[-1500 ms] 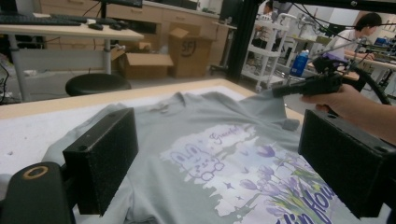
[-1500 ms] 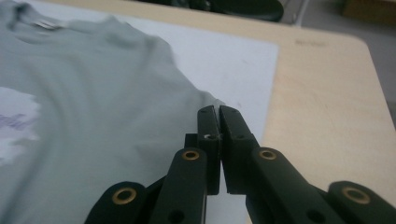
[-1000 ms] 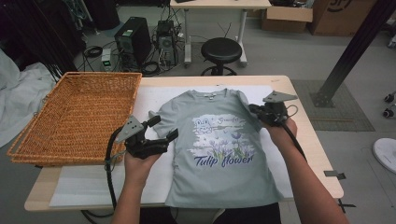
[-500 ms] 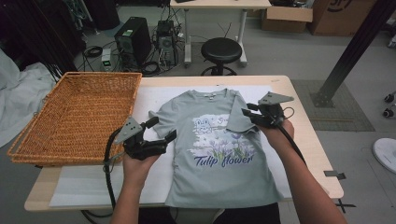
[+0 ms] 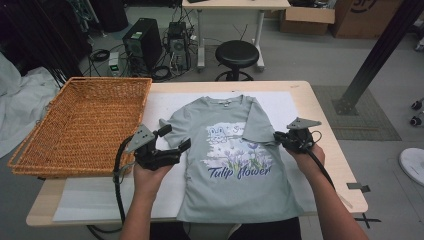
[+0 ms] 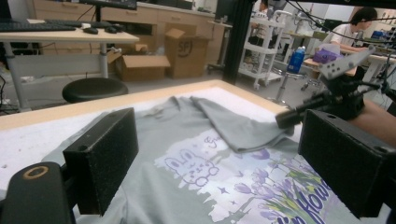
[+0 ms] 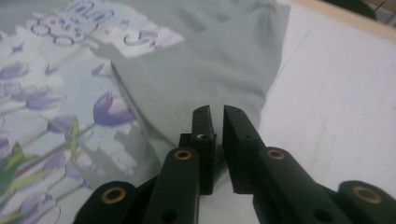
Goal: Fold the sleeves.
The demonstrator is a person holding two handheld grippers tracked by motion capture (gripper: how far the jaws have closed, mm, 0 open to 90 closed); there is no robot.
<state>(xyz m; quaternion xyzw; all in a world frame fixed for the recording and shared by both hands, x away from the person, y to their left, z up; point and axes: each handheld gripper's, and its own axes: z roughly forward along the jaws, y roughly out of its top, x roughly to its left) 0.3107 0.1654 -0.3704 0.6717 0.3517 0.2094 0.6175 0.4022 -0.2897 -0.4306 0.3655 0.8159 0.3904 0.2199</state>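
Note:
A grey-green T-shirt [image 5: 235, 185] with a "Tulip flower" print lies flat on a white mat [image 5: 167, 105], collar away from me. Its right sleeve [image 5: 257, 122] is folded inward over the chest. My left gripper [image 5: 175, 138] hovers open over the shirt's left edge; in the left gripper view its jaws [image 6: 219, 154] stand wide apart above the shirt [image 6: 187, 140]. My right gripper [image 5: 276, 135] sits by the folded sleeve's outer edge. In the right gripper view the sleeve [image 7: 210, 60] lies just ahead of the gripper [image 7: 217, 112], whose jaws are narrowly parted with nothing between them.
A large wicker basket [image 5: 107, 80] stands on the table's left part, beside the mat. The wooden table edge [image 5: 327, 155] runs close to my right hand. Beyond the table are a black stool [image 5: 239, 52], computer towers [image 5: 142, 47] and cables on the floor.
My right gripper carried the right sleeve inward over the chest, let it go and drew back to the right. My left gripper stayed open and shifted only slightly.

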